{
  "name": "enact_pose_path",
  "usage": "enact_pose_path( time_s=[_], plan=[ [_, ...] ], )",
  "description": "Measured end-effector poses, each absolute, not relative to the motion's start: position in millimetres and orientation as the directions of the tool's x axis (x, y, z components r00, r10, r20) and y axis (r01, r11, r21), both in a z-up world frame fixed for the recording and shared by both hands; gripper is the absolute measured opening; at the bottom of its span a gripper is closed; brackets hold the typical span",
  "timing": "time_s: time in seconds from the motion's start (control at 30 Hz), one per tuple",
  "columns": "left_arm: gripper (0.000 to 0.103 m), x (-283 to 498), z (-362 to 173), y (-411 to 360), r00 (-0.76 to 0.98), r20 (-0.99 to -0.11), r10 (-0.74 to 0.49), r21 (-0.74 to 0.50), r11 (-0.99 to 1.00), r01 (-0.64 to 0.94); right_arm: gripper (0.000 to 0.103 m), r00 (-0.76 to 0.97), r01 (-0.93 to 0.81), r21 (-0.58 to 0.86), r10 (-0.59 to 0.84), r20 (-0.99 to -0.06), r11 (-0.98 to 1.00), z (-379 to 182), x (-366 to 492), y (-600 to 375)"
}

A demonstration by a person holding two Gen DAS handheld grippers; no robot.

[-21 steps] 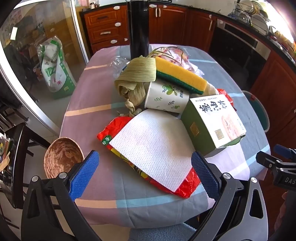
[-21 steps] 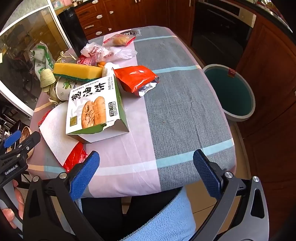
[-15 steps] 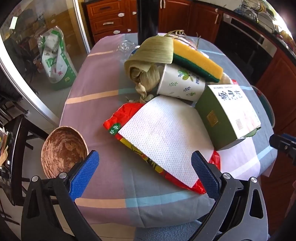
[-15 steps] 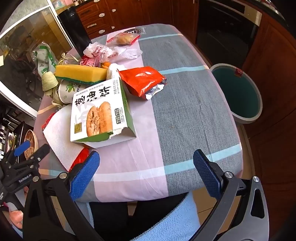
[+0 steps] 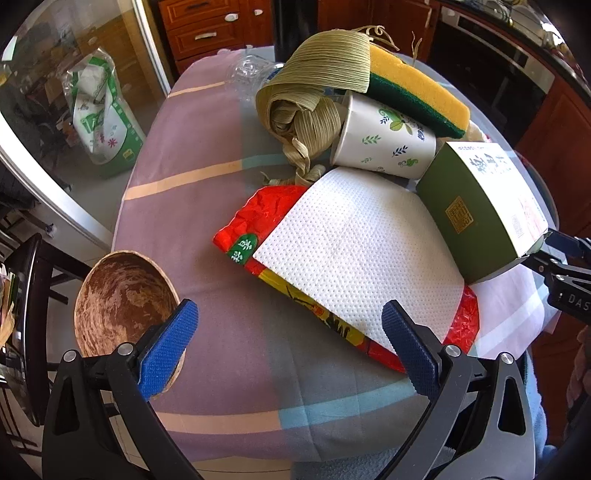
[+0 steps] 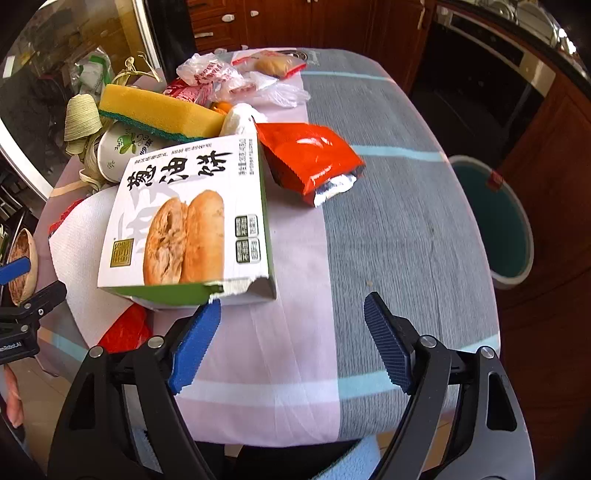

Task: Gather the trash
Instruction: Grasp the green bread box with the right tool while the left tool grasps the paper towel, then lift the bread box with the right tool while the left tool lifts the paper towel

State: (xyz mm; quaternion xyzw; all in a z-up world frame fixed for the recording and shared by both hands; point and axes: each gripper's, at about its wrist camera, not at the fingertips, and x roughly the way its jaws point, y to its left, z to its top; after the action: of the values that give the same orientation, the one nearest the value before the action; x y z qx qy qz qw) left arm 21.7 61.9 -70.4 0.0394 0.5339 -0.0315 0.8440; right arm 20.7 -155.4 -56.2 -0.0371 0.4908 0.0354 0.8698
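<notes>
Left claw (image 5: 288, 347) gapes wide above a counter (image 5: 207, 206); a white paper towel (image 5: 354, 251) covers a red wrapper (image 5: 266, 206) beside a green box (image 5: 476, 214).

Left wrist view: the table wears a striped tablecloth (image 5: 192, 229) in mauve, grey, peach and pale blue bands. A brown wooden bowl (image 5: 118, 295) sits at about 8 o'clock, right at the cloth's edge. Up at 10 o'clock there's a green-and-white bag (image 5: 103, 114) behind a glass door, and reddish wood drawers (image 5: 207, 29) at 12. A dark chair (image 5: 29, 295) is at 9. Right wrist view: a black oven (image 6: 491, 66) at around 1 o'clock.
</notes>
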Motion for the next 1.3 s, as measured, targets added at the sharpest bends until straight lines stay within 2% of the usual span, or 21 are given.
enact_pose_path(
  time_s=[0.07,0.13,0.17,0.23,0.27,0.3,0.47,0.53,0.6,0.63,0.7,0.77,0.87,1.07,1.13,1.17,1.2,1.23,1.27,1.3],
  plan=[
    [0.099,25.4,-70.1,57.6,0.426,-0.905,-0.012,0.041,0.992,0.115,0.068,0.563,-0.121,-0.057,0.021,-0.826,0.991,-57.6,26.0,-152.1],
    [0.099,30.8,-68.8,51.5,0.429,-0.903,-0.008,0.058,0.988,0.141,0.052,0.569,-0.143,-0.032,0.056,-0.821,0.989,-62.6,30.8,-149.8],
    [0.099,33.7,-68.6,48.4,0.429,-0.903,-0.009,0.064,0.986,0.155,0.048,0.57,-0.152,-0.01,0.079,-0.818,0.988,-64.0,32.8,-148.5],
    [0.099,39.0,-69.7,40.9,0.423,-0.906,-0.011,0.074,0.98,0.183,0.024,0.564,-0.171,0.032,0.124,-0.817,0.985,-68.0,33.5,-146.7],
    [0.099,41.2,-70.7,36.1,0.419,-0.908,-0.014,0.078,0.977,0.2,0.017,0.558,-0.175,0.048,0.139,-0.818,0.983,-69.3,33.8,-146.6],
    [0.099,43.0,-72.0,30.7,0.416,-0.909,-0.014,0.085,0.972,0.217,0.006,0.551,-0.174,0.07,0.156,-0.82,0.982,-68.2,34.6,-147.5],
    [0.099,51.3,-84.3,8.3,0.393,-0.919,-0.037,0.087,0.952,0.295,0.005,0.516,-0.148,0.144,0.201,-0.833,0.978,-59.4,28.8,-159.0],
    [0.095,51.9,-86.2,7.5,0.392,-0.917,-0.073,0.055,0.95,0.306,0.005,0.509,-0.145,0.166,0.217,-0.833,0.975,-54.0,25.0,-164.5],
    [0.071,49.2,-86.3,6.8,0.385,-0.917,-0.106,0.02,0.951,0.309,0.005,0.502,-0.14,0.175,0.223,-0.836,0.974,-50.5,21.5,-169.2],
    [0.064,47.4,-85.9,6.5,0.388,-0.916,-0.104,0.022,0.952,0.306,0.005,0.504,-0.136,0.185,0.229,-0.833,0.973,-47.7,19.0,-171.5],
    [0.03,44.3,-82.4,7.0,0.397,-0.912,-0.101,0.022,0.955,0.294,0.005,0.509,-0.129,0.195,0.233,-0.829,0.972,-42.7,15.8,-175.1],
    [0.014,41.1,-77.2,7.7,0.399,-0.91,-0.11,0.012,0.957,0.291,0.005,0.513,-0.129,0.201,0.239,-0.824,0.971,-38.2,13.3,-178.0],
    [0.008,36.1,-70.6,3.4,0.415,-0.904,-0.103,0.026,0.956,0.293,0.005,0.516,-0.135,0.215,0.254,-0.818,0.967,-31.2,11.7,-179.2],
    [0.008,32.3,-70.7,10.9,0.385,-0.914,-0.125,-0.007,0.956,0.294,0.01,0.494,-0.162,0.198,0.253,-0.832,0.967,-33.0,23.2,-170.4],
    [0.01,31.6,-70.0,19.4,0.356,-0.922,-0.154,-0.051,0.957,0.284,0.017,0.484,-0.166,0.197,0.254,-0.837,0.966,-34.5,29.0,-167.9],
    [0.02,29.8,-69.1,22.0,0.349,-0.923,-0.163,-0.063,0.957,0.282,0.023,0.48,-0.168,0.199,0.257,-0.839,0.965,-35.2,31.4,-166.4],
    [0.044,27.1,-67.3,23.7,0.349,-0.922,-0.166,-0.065,0.957,0.284,0.038,0.48,-0.168,0.197,0.255,-0.84,0.966,-36.2,34.2,-164.9],
    [0.06,24.7,-65.4,23.1,0.358,-0.92,-0.158,-0.052,0.956,0.288,0.046,0.485,-0.169,0.187,0.247,-0.839,0.968,-37.0,36.1,-163.0],
    [0.082,21.6,-63.3,21.5,0.376,-0.915,-0.143,-0.03,0.956,0.292,0.046,0.486,-0.171,0.179,0.241,-0.84,0.969,-38.7,38.7,-160.8],
    [0.093,19.9,-61.6,18.6,0.392,-0.911,-0.129,-0.006,0.954,0.3,0.046,0.478,-0.174,0.185,0.247,-0.843,0.967,-41.2,42.0,-159.2]
  ],
)
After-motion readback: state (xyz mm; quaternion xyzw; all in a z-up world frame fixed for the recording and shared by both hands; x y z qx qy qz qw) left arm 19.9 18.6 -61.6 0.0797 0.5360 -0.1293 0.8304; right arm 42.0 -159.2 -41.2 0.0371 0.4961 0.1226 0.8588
